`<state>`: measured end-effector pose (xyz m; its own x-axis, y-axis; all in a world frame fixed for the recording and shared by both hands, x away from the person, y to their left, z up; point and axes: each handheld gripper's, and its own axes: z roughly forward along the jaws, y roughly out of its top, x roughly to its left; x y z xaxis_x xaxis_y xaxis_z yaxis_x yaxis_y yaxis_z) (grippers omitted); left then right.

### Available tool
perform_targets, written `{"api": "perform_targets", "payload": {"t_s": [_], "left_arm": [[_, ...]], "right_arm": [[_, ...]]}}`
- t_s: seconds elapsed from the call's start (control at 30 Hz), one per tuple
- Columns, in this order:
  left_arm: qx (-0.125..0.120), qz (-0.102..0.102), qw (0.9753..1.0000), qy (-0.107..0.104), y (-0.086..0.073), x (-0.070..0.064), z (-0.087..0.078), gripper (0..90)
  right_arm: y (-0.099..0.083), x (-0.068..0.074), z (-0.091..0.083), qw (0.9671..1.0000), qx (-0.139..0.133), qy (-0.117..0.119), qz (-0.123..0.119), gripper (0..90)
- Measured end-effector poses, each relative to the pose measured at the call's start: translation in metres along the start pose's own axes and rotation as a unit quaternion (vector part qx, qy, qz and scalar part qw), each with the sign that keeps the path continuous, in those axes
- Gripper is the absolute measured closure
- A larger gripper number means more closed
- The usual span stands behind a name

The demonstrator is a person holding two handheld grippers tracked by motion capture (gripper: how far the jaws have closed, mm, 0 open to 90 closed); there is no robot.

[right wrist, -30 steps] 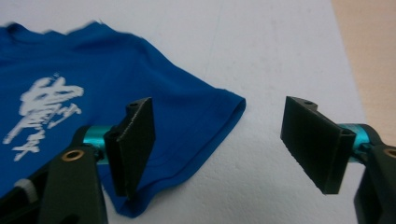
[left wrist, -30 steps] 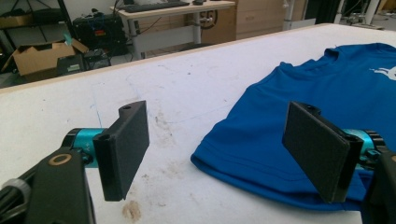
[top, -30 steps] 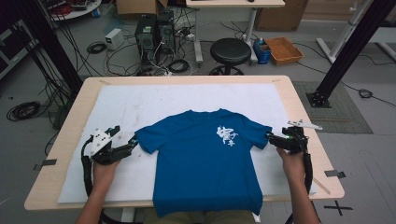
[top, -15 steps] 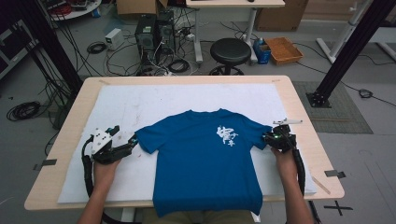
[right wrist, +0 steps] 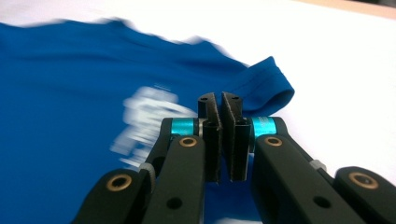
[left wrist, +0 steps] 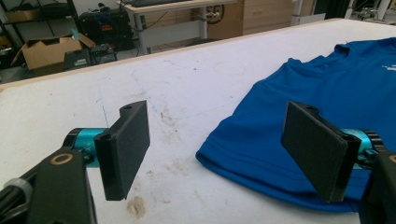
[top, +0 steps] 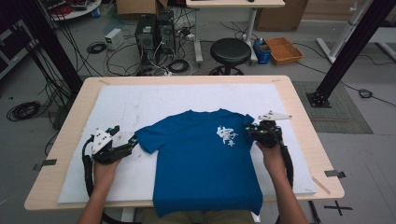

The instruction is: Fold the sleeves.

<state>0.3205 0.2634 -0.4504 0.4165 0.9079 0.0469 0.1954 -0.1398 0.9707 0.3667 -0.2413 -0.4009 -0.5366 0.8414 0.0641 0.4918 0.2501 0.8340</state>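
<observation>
High view. A blue T-shirt (top: 205,158) lies flat, front up, on the white mat (top: 116,107) covering the table (top: 303,116); its hem hangs over the near edge and its collar points to the far side. The left gripper (top: 132,143) sits at the tip of the left sleeve, much where it was a second ago. The right gripper (top: 252,131) has changed: a second ago it stood just outside the right sleeve, and it has since moved inward, so that it now overlaps the sleeve beside the white chest print (top: 226,136). The right sleeve looks shorter and bunched there, suggesting a fold of that sleeve toward the body has begun.

Left gripper view. The left gripper (left wrist: 217,149) stands released, its jaws wide apart, one over bare mat and the other over blue cloth; the sleeve hem (left wrist: 243,163) lies flat between them, ungrasped.

Right gripper view. The right gripper (right wrist: 221,105) is clenched, jaws pressed nearly together. The cuff of the right sleeve (right wrist: 273,93) curls up just behind the tips; whether cloth is pinched between them I cannot tell. Motion blur on the shirt and print indicates a hand in transit.

Judgement: the right side leads the fold, while the left sleeve awaits a grasp.
</observation>
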Motion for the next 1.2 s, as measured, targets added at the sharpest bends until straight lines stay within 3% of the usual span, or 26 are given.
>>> {"api": "perform_targets", "payload": {"t_s": [0.03, 0.1, 0.13, 0.27, 0.37, 0.43, 0.53, 0.63, 0.67, 0.7, 0.8, 0.9, 1.0, 1.03, 1.07, 1.13, 1.2], "left_arm": [[0.000, 0.000, 1.0000, 0.000, 0.000, 0.000, 0.000, 23.9], [0.000, -0.001, 1.0000, 0.000, 0.000, 0.000, 0.000, 23.9], [0.000, -0.001, 1.0000, 0.000, 0.000, 0.000, 0.000, 23.9], [0.000, -0.001, 1.0000, 0.000, 0.000, 0.000, 0.000, 24.0], [0.001, -0.001, 1.0000, 0.002, 0.000, 0.000, 0.000, 24.0], [0.002, 0.000, 1.0000, 0.002, 0.000, 0.000, 0.000, 24.0], [0.004, 0.004, 1.0000, 0.004, 0.000, -0.001, 0.001, 25.1], [0.016, 0.004, 0.9998, 0.009, 0.002, -0.003, 0.002, 27.1], [0.036, -0.010, 0.9992, 0.012, 0.003, -0.004, 0.003, 29.3], [0.056, -0.026, 0.9980, 0.012, 0.004, -0.005, 0.004, 30.2], [0.097, -0.063, 0.9932, 0.003, 0.010, -0.008, 0.009, 34.7], [0.127, -0.069, 0.9895, -0.003, 0.014, -0.014, 0.016, 37.1], [0.157, -0.069, 0.9852, 0.002, 0.016, -0.021, 0.026, 39.4], [0.174, -0.070, 0.9822, 0.005, 0.016, -0.023, 0.030, 39.4], [0.196, -0.076, 0.9775, 0.018, 0.015, -0.026, 0.035, 39.5], [0.215, -0.077, 0.9730, 0.036, 0.014, -0.028, 0.040, 39.4], [0.228, -0.069, 0.9700, 0.049, 0.012, -0.031, 0.046, 40.3]], "right_arm": [[0.003, 0.009, 0.003, 0.9997, -0.006, 0.025, 0.002, 84.7], [0.009, 0.022, 0.007, 0.9964, -0.015, 0.081, 0.015, 72.4], [0.011, 0.026, 0.007, 0.9960, -0.017, 0.087, 0.014, 71.0], [0.013, 0.028, 0.002, 0.9980, -0.025, 0.057, 0.004, 71.1], [0.003, 0.016, 0.005, 0.9998, -0.001, 0.018, 0.005, 74.9], [-0.004, 0.010, 0.010, 0.9995, 0.022, 0.020, 0.008, 78.0], [-0.014, 0.007, 0.019, 0.9970, 0.071, 0.028, -0.013, 84.6], [-0.021, 0.006, 0.025, 0.9910, 0.118, 0.061, -0.015, 84.7], [-0.023, 0.006, 0.026, 0.9891, 0.131, 0.066, -0.014, 83.4], [-0.024, 0.005, 0.025, 0.9888, 0.129, 0.072, -0.017, 78.1], [-0.024, -0.001, 0.016, 0.9948, 0.086, 0.055, 0.001, 55.0], [-0.023, -0.013, 0.000, 0.9987, 0.027, 0.027, 0.034, 42.9], [-0.029, -0.025, -0.015, 0.9987, -0.007, 0.006, 0.050, 42.2], [-0.029, -0.025, -0.015, 0.9987, -0.007, 0.006, 0.050, 42.2], [-0.031, -0.027, -0.017, 0.9987, -0.008, 0.002, 0.051, 42.2], [-0.036, -0.031, -0.021, 0.9986, -0.007, -0.004, 0.053, 42.2], [-0.039, -0.033, -0.024, 0.9986, -0.009, -0.007, 0.052, 42.1]]}}
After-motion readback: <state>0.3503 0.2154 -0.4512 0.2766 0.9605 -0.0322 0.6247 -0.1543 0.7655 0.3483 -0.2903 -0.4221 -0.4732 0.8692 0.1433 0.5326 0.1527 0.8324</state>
